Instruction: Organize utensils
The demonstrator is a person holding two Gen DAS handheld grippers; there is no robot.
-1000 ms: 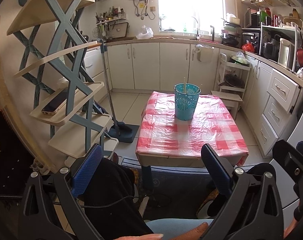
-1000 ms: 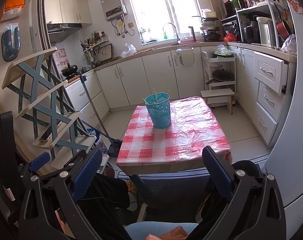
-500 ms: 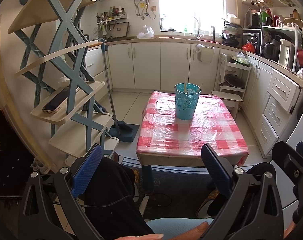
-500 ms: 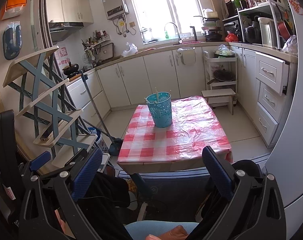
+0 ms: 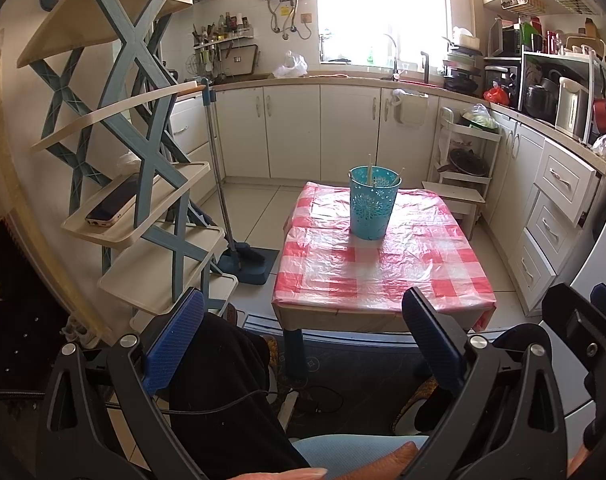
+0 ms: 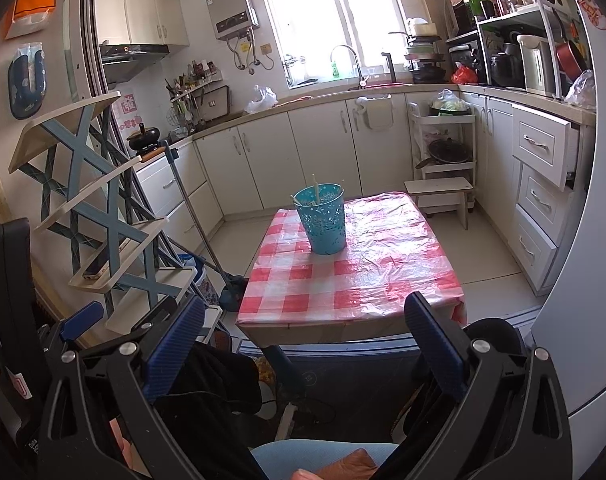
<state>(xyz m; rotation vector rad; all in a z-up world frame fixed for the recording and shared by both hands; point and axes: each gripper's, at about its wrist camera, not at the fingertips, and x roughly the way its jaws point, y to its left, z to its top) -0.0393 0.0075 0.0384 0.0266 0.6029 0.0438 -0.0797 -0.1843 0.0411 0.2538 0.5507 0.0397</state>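
Observation:
A teal perforated holder point(image 5: 373, 203) stands upright on the far half of a small table with a red-and-white checked cloth point(image 5: 383, 268). Thin pale utensils, like chopsticks point(image 5: 369, 168), stick out of it. It also shows in the right wrist view point(image 6: 322, 218), with the utensils point(image 6: 315, 191) inside. My left gripper point(image 5: 303, 332) is open and empty, held low and well short of the table's near edge. My right gripper point(image 6: 303, 334) is also open and empty, equally far back. Its black body shows at the right edge of the left wrist view point(image 5: 583, 328).
A blue-and-cream folding rack point(image 5: 143, 184) with a phone point(image 5: 113, 204) on one shelf stands to the left. A mop point(image 5: 243, 256) leans beside it. White cabinets point(image 5: 323, 132) run along the back and right. A small stool point(image 5: 455, 198) stands behind the table. The person's legs lie below the grippers.
Both views have tilted slightly, so the table and holder sit a little lower in frame. Both grippers stay open and empty.

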